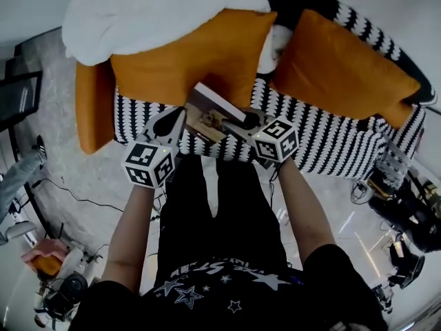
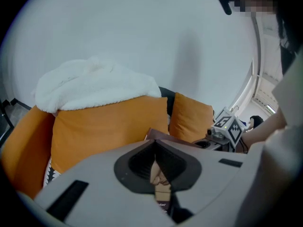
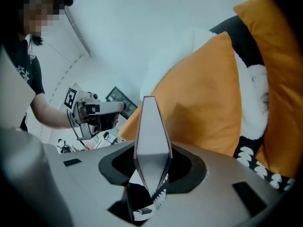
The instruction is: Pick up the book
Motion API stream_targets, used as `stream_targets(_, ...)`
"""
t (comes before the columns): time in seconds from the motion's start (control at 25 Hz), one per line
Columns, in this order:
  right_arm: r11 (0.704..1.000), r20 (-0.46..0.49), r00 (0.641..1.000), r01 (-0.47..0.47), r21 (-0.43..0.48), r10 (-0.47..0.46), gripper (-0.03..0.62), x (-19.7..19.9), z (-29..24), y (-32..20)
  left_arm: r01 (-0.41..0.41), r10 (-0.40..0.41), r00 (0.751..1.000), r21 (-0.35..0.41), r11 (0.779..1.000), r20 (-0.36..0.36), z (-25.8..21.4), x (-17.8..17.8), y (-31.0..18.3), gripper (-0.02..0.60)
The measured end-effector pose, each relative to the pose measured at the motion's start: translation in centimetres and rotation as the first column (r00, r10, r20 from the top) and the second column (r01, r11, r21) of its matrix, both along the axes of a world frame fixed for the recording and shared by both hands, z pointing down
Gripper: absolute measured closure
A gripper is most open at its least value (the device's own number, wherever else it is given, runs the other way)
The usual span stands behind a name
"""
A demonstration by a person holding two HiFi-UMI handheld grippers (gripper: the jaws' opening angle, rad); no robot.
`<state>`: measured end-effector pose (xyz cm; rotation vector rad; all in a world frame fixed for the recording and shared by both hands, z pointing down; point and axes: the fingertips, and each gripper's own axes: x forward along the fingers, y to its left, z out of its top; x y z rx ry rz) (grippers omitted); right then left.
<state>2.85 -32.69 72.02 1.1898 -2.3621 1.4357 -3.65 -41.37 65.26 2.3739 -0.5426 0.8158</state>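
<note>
**Left gripper [image 2: 155, 156].** The jaws are narrow and clamped on one thin edge of the book [image 3: 152, 136]. A strip of printed cover shows in the slit between them. One book corner projects just beyond the jaw tips.

**Right gripper [image 3: 152, 167].** The jaws are part-way closed and grip the opposite end of the book across its thickness. The book stands edge-on between them. Its grey page block faces the camera and extends forward past the jaw tips.

**Book position.** In the head view, the book spans the gap between the two sets of jaws and is tilted, with its cover facing up toward the person. It is held over the front edge of the sofa [image 1: 324, 140], which has a black-and-white patterned cover.

**Surroundings.**
- An orange cushion [image 1: 207, 54] lies directly beyond both sets of jaws.
- A second orange cushion [image 1: 344, 64] lies beyond and to the outer side of the right jaws.
- A white blanket [image 1: 151, 12] lies above and behind the first cushion, well apart from the jaws.
- A marker cube [image 1: 148, 163] sits behind the left jaws, toward the person.
</note>
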Motion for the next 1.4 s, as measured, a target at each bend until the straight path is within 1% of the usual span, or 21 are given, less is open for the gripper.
stream_targets(0.2,0.999,-0.025,1.0,0.014,0.029,-0.014,0.439,0.9,-2.9,0.5,0.046,-0.044,0.998,0.041,0.998,-0.035,-2.8,0.2,0.5,0.572)
stream_targets(0.32,0.999,-0.036,0.999,0.03,0.037,-0.029,0.439,1.2,-4.6,1.2,0.088,-0.085,0.995,0.049,0.995,-0.058,-4.2,0.1,1.5,0.573)
stream_targets(0.44,0.998,-0.048,0.998,0.044,0.042,-0.042,0.439,1.2,-6.3,2.2,0.132,-0.127,0.989,0.061,0.989,-0.081,-6.0,0.0,2.6,0.574)
stream_targets(0.6,0.996,-0.084,0.994,0.068,0.051,-0.064,0.439,1.8,-7.9,3.4,0.171,-0.162,0.981,0.09,0.981,-0.107,-8.2,0.1,4.0,0.572)
stream_targets(0.72,0.996,-0.097,0.993,0.067,0.066,-0.061,0.439,2.5,-9.1,3.9,0.196,-0.183,0.976,0.108,0.975,-0.117,-9.6,-0.4,5.1,0.572)
stream_targets(0.88,0.997,-0.079,0.997,0.025,0.075,-0.019,0.439,2.7,-10.5,4.2,0.22,-0.207,0.972,0.124,0.968,-0.109,-11.1,-2.2,6.3,0.572)
stream_targets(1.04,0.996,-0.056,0.998,0.005,0.09,0.0,0.439,2.2,-12.3,4.2,0.264,-0.25,0.961,0.132,0.955,-0.115,-12.5,-4.4,6.9,0.572)
stream_targets(1.2,0.995,-0.069,0.997,0.023,0.101,-0.016,0.439,1.5,-13.7,4.4,0.293,-0.274,0.952,0.148,0.945,-0.138,-14.2,-5.8,7.3,0.572)
stream_targets(1.4,0.99,-0.125,0.991,0.067,0.123,-0.052,0.439,-0.6,-15.6,5.4,0.339,-0.312,0.933,0.148,0.929,-0.177,-15.7,-8.6,9.1,0.572)
